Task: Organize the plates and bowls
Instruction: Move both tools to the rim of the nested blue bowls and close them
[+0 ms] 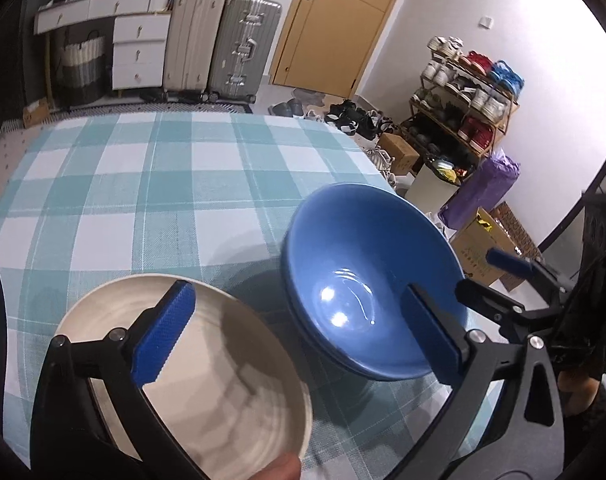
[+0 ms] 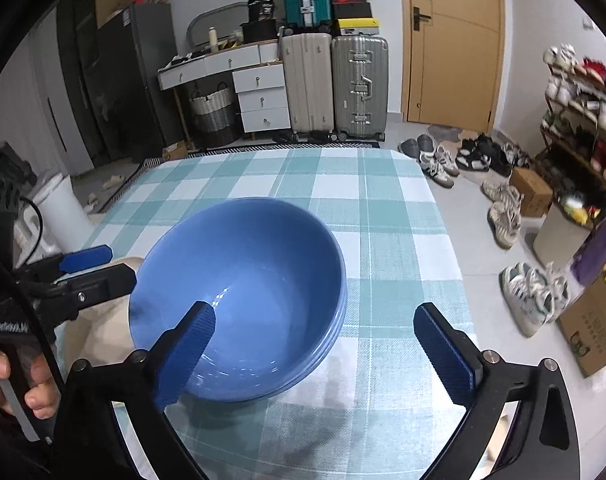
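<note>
While the nested blue bowls (image 2: 239, 300) rest near the table's (image 2: 383, 208) 3 o'clock edge, cream plates (image 1: 207, 380) lie just beside at 9 o'clock. Left gripper (image 1: 299, 336) and right gripper (image 2: 315, 352) stand wide, holding nothing. Risk: a finger (image 2: 187, 352) over the rim could tip the stack.

1. The round cream ceramic plate (image 1: 207, 380) is partly covered by the left gripper's (image 1: 299, 328) black arm.
2. In the right wrist view the stacked blue ceramic bowls (image 2: 239, 280) hide most of that plate.
</note>
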Available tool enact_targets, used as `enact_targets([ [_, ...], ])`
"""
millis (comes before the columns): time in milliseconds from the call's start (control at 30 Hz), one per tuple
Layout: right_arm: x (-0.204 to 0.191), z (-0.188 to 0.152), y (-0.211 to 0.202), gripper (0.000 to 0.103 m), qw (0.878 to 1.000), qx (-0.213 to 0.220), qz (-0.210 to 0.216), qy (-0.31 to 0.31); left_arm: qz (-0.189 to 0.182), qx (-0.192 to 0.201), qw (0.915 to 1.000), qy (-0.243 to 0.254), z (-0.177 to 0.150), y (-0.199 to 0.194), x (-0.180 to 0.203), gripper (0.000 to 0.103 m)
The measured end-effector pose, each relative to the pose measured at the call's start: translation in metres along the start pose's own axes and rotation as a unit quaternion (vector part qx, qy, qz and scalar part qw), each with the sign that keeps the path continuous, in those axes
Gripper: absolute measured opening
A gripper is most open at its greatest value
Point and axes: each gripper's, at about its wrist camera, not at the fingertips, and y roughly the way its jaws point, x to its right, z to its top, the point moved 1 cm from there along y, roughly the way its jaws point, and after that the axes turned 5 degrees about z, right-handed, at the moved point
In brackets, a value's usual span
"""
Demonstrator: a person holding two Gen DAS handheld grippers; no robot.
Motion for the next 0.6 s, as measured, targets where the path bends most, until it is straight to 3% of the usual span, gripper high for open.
enact_targets([
  [267, 0.018, -0.004, 0.006, 0.102, 0.998, 0.003, 0.041, 0.056, -0.005, -0.023, 0.9995, -0.023, 0.008, 0.025, -0.017, 0.102],
  [600, 0.025, -0.008, 0.021, 0.098, 0.995, 0.004, 0.070, 0.078, -0.003, -0.040, 0.9990, -0.018, 0.010, 0.058, -0.010, 0.099],
])
